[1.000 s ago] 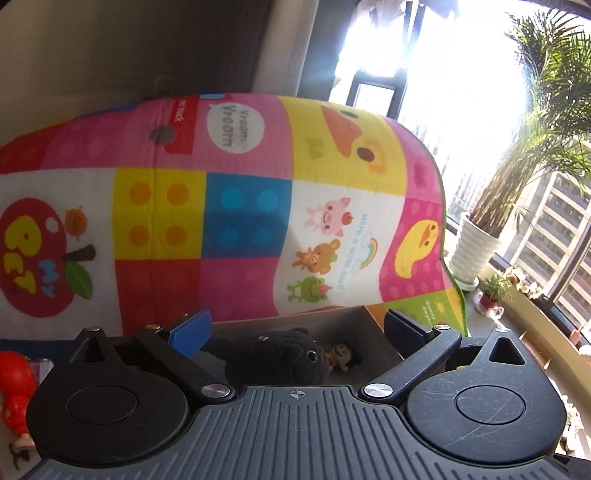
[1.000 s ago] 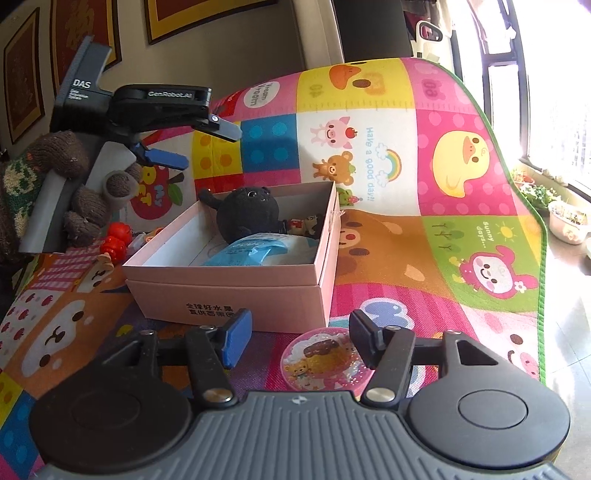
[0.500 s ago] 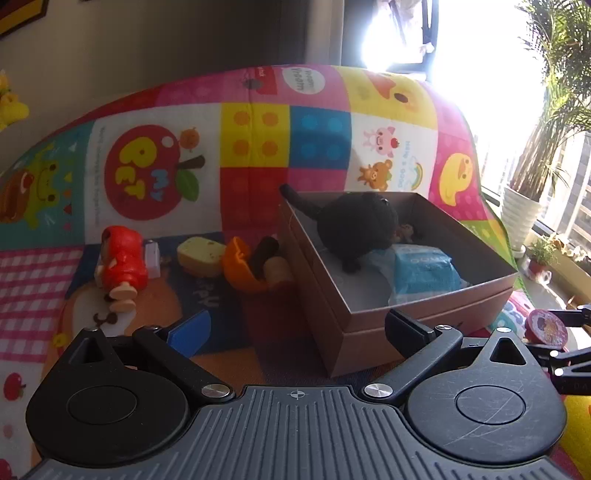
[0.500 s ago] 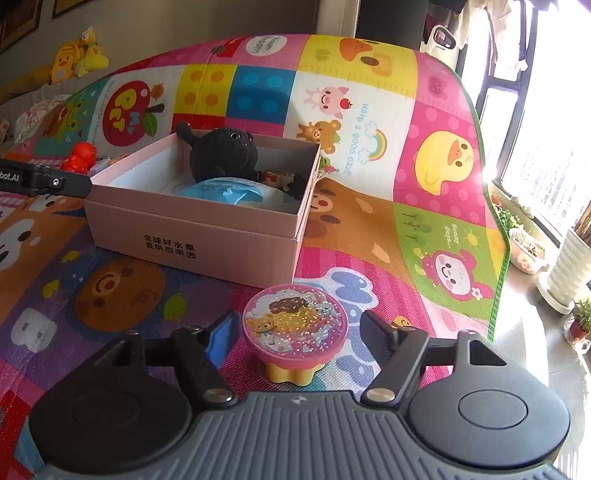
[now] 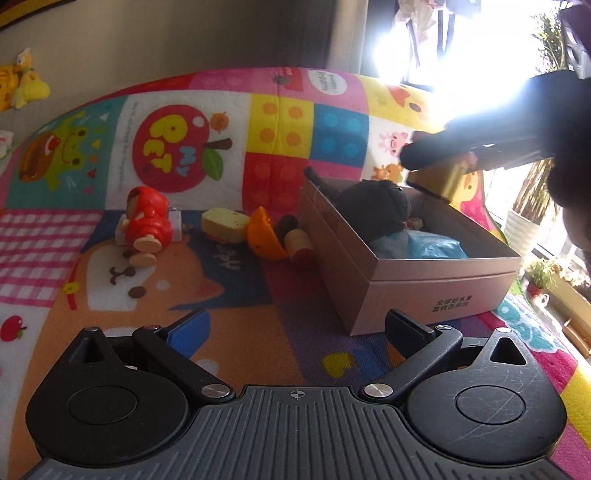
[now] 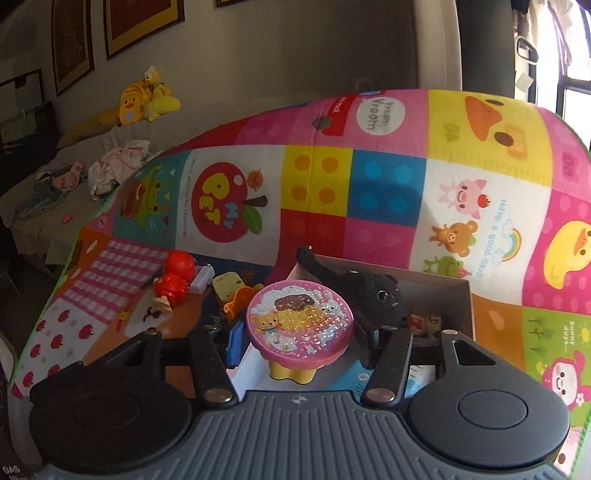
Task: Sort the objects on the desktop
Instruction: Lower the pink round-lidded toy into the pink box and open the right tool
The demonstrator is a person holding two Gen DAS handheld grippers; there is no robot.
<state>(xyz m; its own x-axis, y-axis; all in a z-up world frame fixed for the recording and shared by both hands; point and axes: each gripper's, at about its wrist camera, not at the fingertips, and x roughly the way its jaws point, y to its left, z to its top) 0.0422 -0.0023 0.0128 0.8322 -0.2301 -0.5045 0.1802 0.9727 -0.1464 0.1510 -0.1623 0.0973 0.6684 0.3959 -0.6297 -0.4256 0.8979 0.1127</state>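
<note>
A colourful patchwork play mat (image 6: 388, 192) covers the floor and curls up toward a beige wall (image 6: 280, 48) hung with framed pictures (image 6: 144, 22). A sofa (image 6: 48, 184) strewn with clothes and yellow plush toys (image 6: 144, 98) stands left. Glaring sunlight floods through the window (image 5: 461, 48); potted plants (image 5: 539, 275) line the sill.

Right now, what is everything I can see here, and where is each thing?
play mat: one, many colours, under everything
box: one, pinkish, open, on the mat
plush cat: one, black, in the box
blue packet: one, in the box beside the cat
red doll: one, lying on the mat left of the box
cheese toy: one, pale yellow, between doll and box
orange toy: one, next to the cheese
pink-lidded jar: one, yellow base, held above the box
plush toys: yellow, on the sofa behind
left gripper: open, holding nothing
right gripper: shut on the jar
</note>
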